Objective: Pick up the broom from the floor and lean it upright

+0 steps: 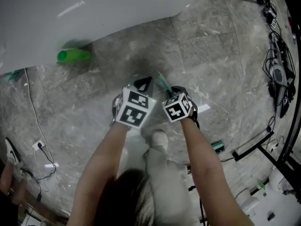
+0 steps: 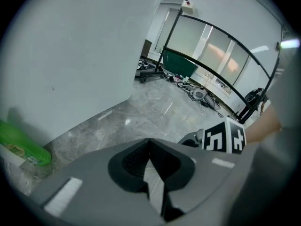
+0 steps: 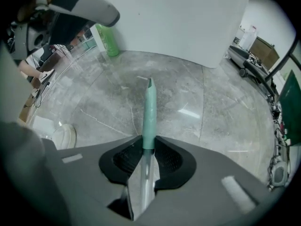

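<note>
Right gripper clamps the one broom handle; left gripper is pinched together, seemingly empty. One green bottle sits far left by the wall.

I'm standing on a grey marbled tile floor. A green bottle sits on it close against the white wall. My pale shoe is planted on the tiles. At the left, a white socket block rests on the floor with a thin cord. Black cables lie tangled along the right edge, near a black stand foot.
</note>
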Demonstrator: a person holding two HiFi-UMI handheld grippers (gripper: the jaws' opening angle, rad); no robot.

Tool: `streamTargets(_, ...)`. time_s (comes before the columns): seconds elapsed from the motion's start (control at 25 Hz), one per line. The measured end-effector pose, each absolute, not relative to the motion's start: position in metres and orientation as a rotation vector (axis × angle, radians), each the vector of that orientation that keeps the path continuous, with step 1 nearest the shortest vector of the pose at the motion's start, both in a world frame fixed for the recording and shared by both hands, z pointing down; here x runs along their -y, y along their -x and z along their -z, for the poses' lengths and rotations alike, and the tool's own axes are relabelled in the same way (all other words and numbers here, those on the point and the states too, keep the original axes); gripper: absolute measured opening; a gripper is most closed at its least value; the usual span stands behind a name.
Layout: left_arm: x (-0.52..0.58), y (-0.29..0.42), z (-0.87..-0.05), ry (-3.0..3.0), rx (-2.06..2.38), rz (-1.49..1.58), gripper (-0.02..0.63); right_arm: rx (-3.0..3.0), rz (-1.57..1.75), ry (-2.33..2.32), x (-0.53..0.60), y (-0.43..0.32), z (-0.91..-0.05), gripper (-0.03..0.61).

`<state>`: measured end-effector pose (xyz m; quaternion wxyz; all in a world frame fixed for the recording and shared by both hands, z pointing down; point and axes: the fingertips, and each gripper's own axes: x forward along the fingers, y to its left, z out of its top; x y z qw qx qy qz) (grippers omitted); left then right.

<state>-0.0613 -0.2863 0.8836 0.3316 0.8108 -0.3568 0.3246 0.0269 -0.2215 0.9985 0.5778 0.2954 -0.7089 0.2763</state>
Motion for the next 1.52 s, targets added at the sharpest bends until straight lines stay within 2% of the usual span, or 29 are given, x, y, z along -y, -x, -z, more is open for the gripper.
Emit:
streamTargets(0.32, 0.296, 0.061, -0.821, -2.143, 0.989, -0.812, 0.000, 1.774, -0.577, -0.764, 0.241, -0.018, -0.916, 0.084)
streamTargets(0.92, 0.350, 0.088, -0.645, -2.199, 1.187, -0.648, 0.000, 1.951, -0.488, -0.890, 0.292, 0.020, -0.739, 0.086)
streamTargets(1.52, 0.401, 0.138, -0.524, -2.189, 1.395, -0.481, 0.000, 2.119, -0.391, -1.036, 0.406, 0.086, -0.599, 0.086)
